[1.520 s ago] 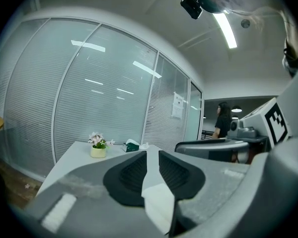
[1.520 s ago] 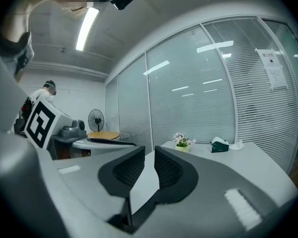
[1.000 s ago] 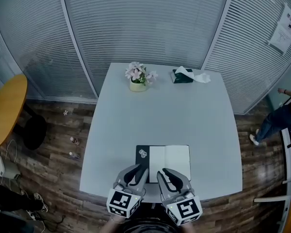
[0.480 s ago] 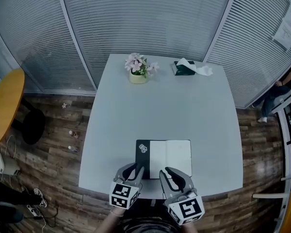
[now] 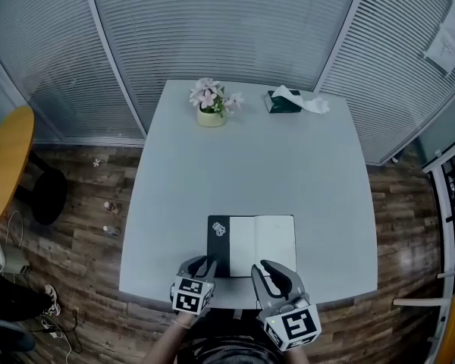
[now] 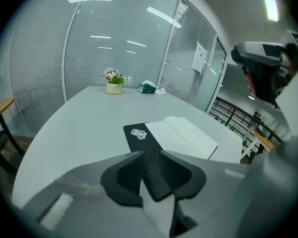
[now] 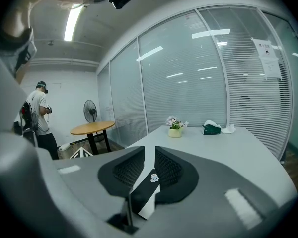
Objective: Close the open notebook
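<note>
The notebook (image 5: pixel 252 235) lies open and flat close to the near edge of the counter (image 5: pixel 243 150). Its long axis runs left to right, and its fold, as far as I can judge, runs from near to far. Its left part is a black cover bearing a small sticker (image 5: pixel 220 230), and white pages spread from there to the right. Both tools sit at the near edge, just near of the book and pointing towards the far side. The left tool (image 5: pixel 200 265) is by the near left corner of the black cover. Its jaws have just been opening and stand released with a narrow gap. In the left gripper view that corner shows through the gap, lying on the counter ahead, and neither pad presses on it. The right tool (image 5: pixel 269 269) is higher and just near of the near edge of the white pages, to the right of the black part. Its jaws are also slightly apart and grasp nothing, and the right gripper view shows the stickered cover and a strip of white page through the slit. So the book lies directly ahead of and below both tools, with the left one lower and nearer the cover. Closing likely means lifting one side and swinging it over the near-to-far fold. The left tool seems better placed to catch the black edge, though the head view cannot show whether it touches it yet.
</note>
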`<state>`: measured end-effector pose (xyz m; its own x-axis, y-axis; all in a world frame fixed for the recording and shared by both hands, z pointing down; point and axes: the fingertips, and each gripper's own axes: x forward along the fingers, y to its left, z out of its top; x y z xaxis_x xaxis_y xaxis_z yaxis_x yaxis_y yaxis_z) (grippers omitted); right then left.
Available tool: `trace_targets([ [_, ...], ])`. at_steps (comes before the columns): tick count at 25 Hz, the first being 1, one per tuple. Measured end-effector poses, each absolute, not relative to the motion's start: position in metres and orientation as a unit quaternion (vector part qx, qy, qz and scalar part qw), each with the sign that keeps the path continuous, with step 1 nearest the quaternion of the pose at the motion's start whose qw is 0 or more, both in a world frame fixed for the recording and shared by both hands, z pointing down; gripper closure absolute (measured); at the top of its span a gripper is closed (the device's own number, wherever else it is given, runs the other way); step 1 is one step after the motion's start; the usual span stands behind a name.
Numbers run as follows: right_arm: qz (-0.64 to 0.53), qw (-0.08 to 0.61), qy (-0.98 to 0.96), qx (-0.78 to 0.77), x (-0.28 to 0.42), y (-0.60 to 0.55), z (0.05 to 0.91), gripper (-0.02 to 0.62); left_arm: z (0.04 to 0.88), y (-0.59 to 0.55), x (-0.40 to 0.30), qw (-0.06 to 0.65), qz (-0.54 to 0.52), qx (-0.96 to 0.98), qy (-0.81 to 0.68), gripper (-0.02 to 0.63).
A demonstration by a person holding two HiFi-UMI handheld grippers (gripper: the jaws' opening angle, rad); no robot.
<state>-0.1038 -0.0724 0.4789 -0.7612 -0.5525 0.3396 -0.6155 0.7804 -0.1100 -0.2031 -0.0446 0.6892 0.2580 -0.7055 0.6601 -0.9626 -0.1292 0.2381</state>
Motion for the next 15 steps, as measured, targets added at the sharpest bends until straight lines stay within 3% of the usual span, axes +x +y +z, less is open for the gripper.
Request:
trace_targets([
  [15,0.114,0.159,-0.928,0.317,-0.090,-0.085,0.483,0.529,0.743,-0.046,-0.199,0.415,0.198,0.674,-0.578,0.453],
])
